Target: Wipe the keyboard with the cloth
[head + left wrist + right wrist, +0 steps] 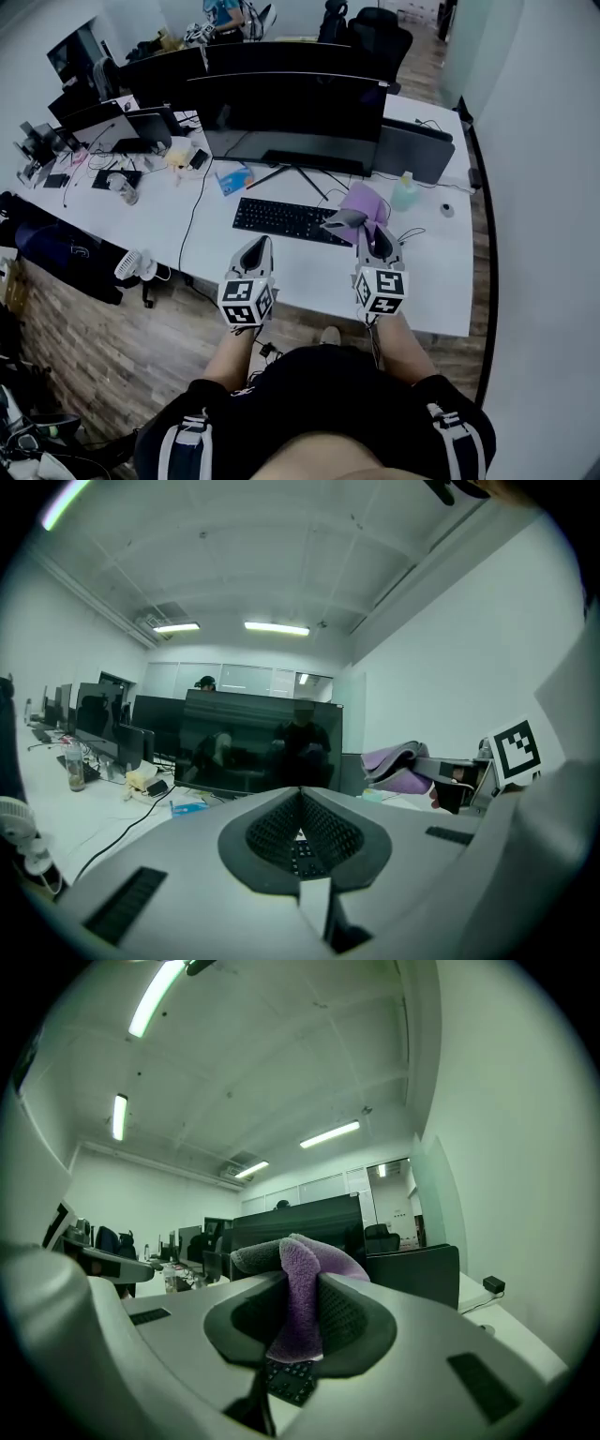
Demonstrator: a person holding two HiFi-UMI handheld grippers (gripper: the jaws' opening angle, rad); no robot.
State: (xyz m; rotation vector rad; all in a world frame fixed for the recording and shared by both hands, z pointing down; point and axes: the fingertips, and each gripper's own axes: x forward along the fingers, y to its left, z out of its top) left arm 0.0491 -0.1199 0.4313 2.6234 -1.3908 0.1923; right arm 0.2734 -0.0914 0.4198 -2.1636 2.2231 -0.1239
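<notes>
**Left tongs**: jaws closed tip to tip with nothing gripped. They are held low over the near edge of the bench, left of the right tongs. The marker cube carries black-and-white squares and no lettering.

**Right tongs**: jaws clamped on a fold of the cloth. Its marker cube bears the same kind of pattern.

**Cloth**: purple with a grey face, bunched. It rises out of the right tongs and hangs above the right end of the keyboard. Whether it touches the keys cannot be told.

**Keyboard**: black and full width. It lies flat on the white bench, just in front of the stand of the monitor.

**Containers:**
- Small bottle: pale green, upright, on the bench right of the cloth. Its contents and label cannot be made out.
- Clear bottle: stands on the far left of the bench among cables. Its contents cannot be told.
- Blue packet: lies flat behind the left end of the keyboard. Its print is too small to read.
</notes>
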